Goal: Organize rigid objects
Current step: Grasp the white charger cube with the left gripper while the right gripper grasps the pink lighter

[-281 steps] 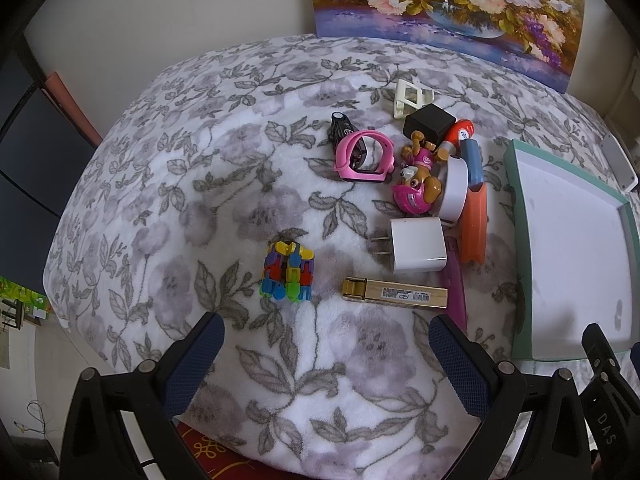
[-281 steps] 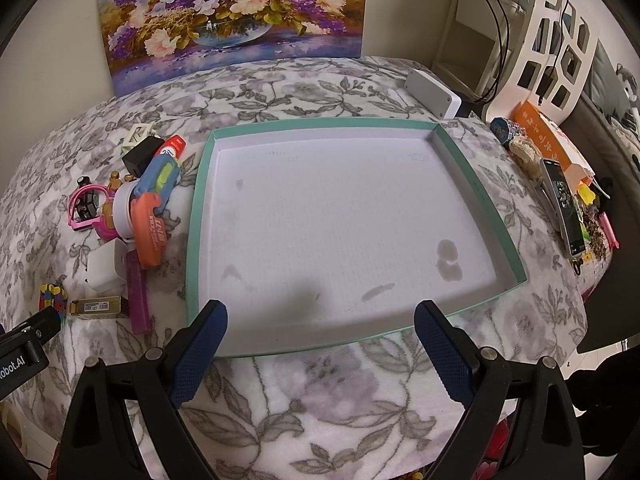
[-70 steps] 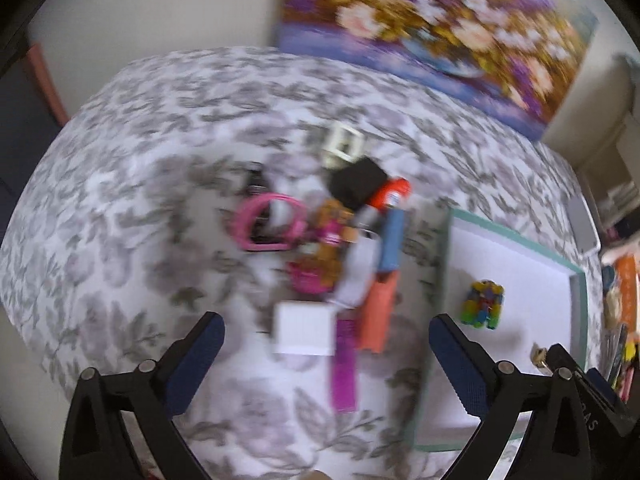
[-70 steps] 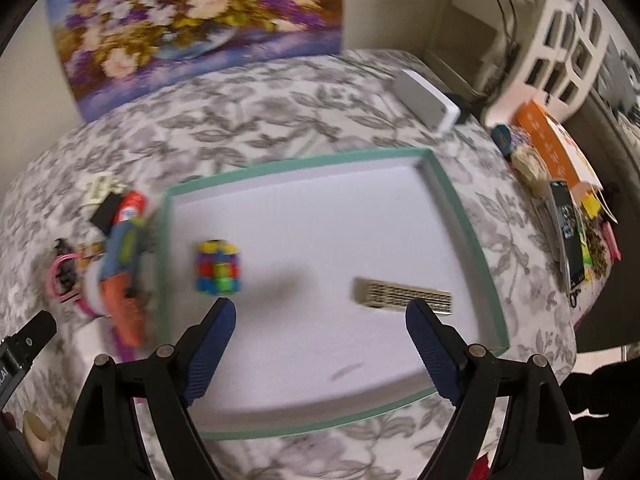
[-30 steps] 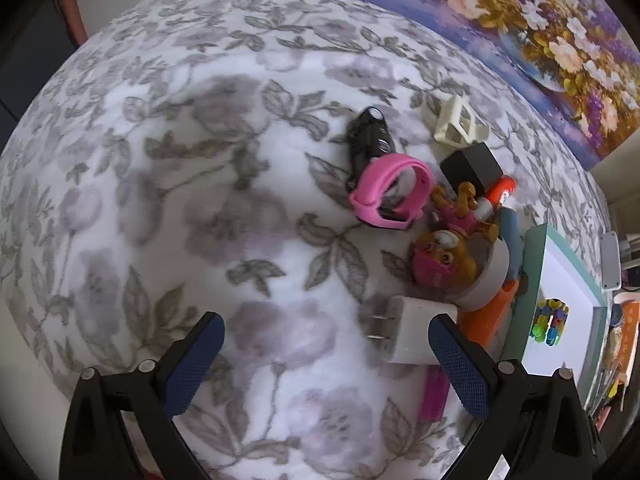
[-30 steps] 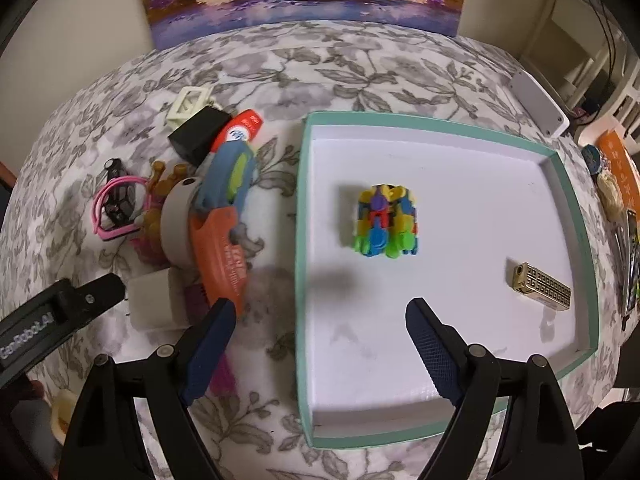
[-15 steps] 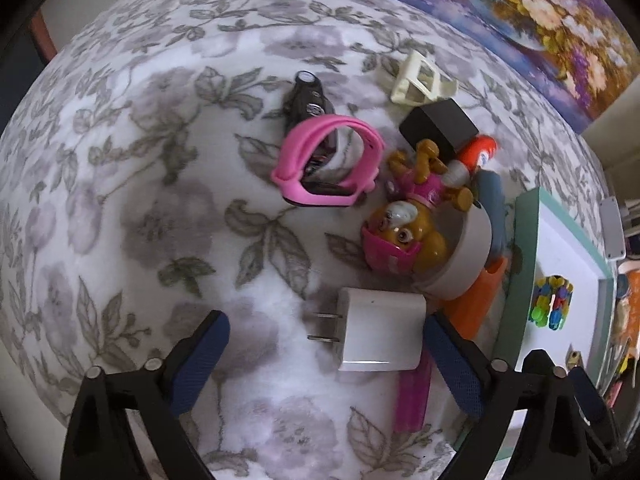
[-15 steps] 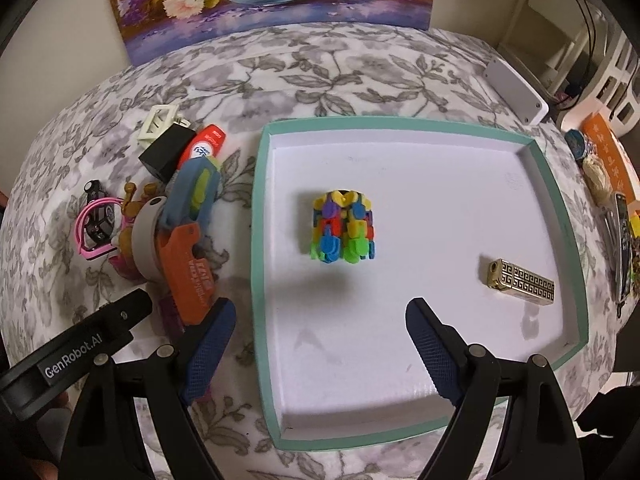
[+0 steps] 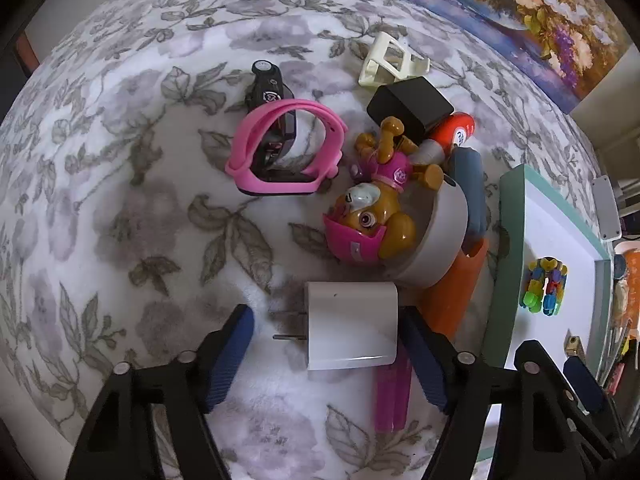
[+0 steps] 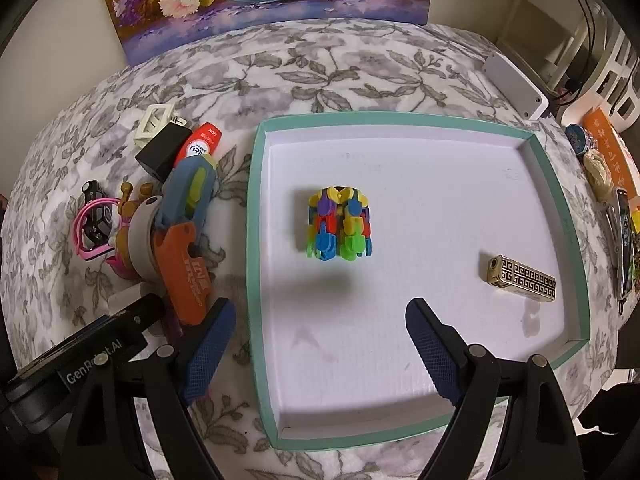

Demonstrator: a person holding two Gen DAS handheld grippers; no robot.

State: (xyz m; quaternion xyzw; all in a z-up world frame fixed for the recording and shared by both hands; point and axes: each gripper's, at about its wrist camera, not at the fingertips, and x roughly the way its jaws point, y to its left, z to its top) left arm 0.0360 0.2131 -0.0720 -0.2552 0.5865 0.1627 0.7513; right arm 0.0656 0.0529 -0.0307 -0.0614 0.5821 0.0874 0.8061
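Left hand-held gripper (image 9: 328,344) straddles white charger (image 9: 350,326) (jaws apart).

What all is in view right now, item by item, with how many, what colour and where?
Tray: one, teal rim, white floor, on the blanket.
Block toy: one, multicoloured, in tray.
Gold lighter: one, in tray near its right wall.
Wall charger: one, white, between left gripper's fingers.
Pup figure: one, brown and pink, in the pile.
Watch: one, pink band, pile's left.
Black box: one, behind the pup.
Tape roll: one, white, against the pup.
Left gripper: open, around charger.
Right gripper: open, over the tray's near part.
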